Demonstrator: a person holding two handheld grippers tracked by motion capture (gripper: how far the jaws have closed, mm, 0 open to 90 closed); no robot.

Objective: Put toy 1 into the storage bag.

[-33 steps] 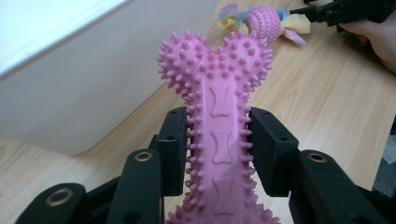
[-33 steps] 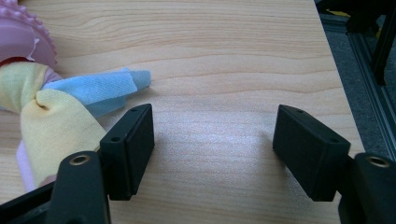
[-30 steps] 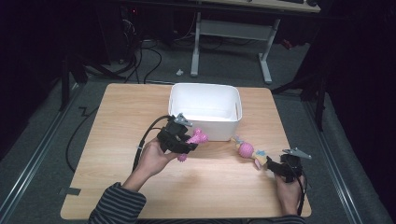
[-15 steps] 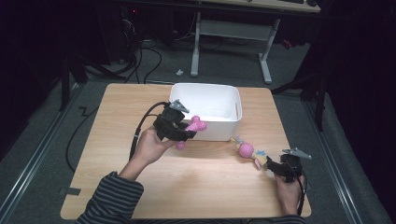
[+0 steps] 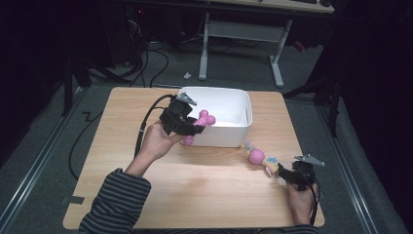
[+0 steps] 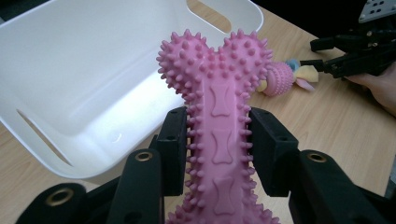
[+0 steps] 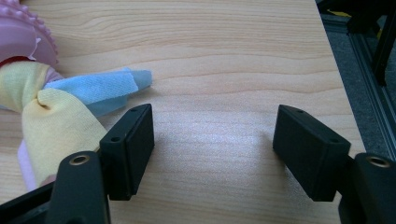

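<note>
Bone toy [image 6: 219,135] clamped in left claw [image 5: 187,127] over tub [image 5: 234,105] rim; right claw [image 7: 215,140] wide, empty.

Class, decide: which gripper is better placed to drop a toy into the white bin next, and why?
Left. The left gripper is shut on the pink bone toy at the white bin; the right gripper is open on the table, beside the rope ball toy.

White bin [image 5: 229,127]: plain, unpatterned. At its near left rim, a bright pink bone-shaped toy [image 6: 219,121] with a raised-stud pattern and embossed small bone motifs down its shaft. To the bin's near right, a ribbed pink ball [image 5: 256,156] with pale yellow and light blue cloth strips [image 7: 70,107]. Under the bin, a light wood-grain table [image 5: 204,190]. Both grippers [image 5: 181,122] [image 5: 284,173] matte black. Sleeve [image 5: 114,202]: grey-and-black stripes.
</note>
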